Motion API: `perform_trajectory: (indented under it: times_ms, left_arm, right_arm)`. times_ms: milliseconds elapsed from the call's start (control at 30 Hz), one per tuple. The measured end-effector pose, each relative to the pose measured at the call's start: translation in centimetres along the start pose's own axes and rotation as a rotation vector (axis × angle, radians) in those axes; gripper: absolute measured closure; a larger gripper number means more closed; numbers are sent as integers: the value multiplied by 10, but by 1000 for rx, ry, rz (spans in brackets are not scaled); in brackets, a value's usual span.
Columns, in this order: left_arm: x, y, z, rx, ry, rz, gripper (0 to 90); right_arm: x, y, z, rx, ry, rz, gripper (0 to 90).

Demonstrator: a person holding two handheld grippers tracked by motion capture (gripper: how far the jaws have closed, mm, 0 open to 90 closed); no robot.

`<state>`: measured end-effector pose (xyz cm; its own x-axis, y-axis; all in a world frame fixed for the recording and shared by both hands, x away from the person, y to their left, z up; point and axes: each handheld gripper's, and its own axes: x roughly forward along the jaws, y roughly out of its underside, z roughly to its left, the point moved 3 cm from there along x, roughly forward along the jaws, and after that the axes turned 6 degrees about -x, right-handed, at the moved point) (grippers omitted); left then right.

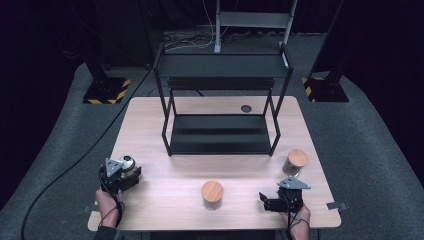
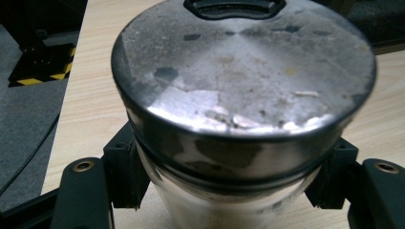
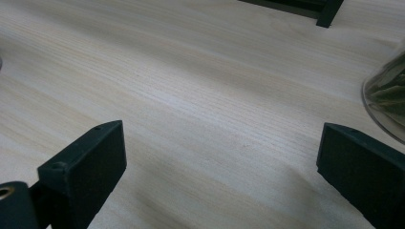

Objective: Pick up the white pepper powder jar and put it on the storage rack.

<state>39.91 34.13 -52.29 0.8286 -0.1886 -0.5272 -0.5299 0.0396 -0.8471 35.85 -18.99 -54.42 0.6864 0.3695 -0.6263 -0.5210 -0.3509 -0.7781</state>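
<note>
While clamped on the metal canister (image 2: 243,105), left gripper (image 1: 123,172) grips its sides, right gripper (image 3: 219,157) wide open, seemingly empty.

Room: I see a lit table (image 1: 165,150) amid dark surroundings; the floor fades to black at the edges.
Light: it falls from above, with soft shadows under the rack (image 1: 220,107).
Glare: bright streaks cross the metal lid (image 2: 243,67).
Blur: the tin's lower wall smears; the wood grain softens close up.
</note>
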Motion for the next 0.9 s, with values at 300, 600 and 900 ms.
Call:
perform_trajectory:
  times_ms: [300,600,900]
  left_arm:
    - [-4,-1,-1,-3,10,-20,299]
    - [-7,-7,-4,5,33,-32,301]
    - [-7,-10,-10,15,61,-34,301]
  right_arm:
    - [0,0,0,1,-2,-1,17]
    - [0,0,0,1,0,-1,17]
    - [0,0,0,1,-1,-3,17]
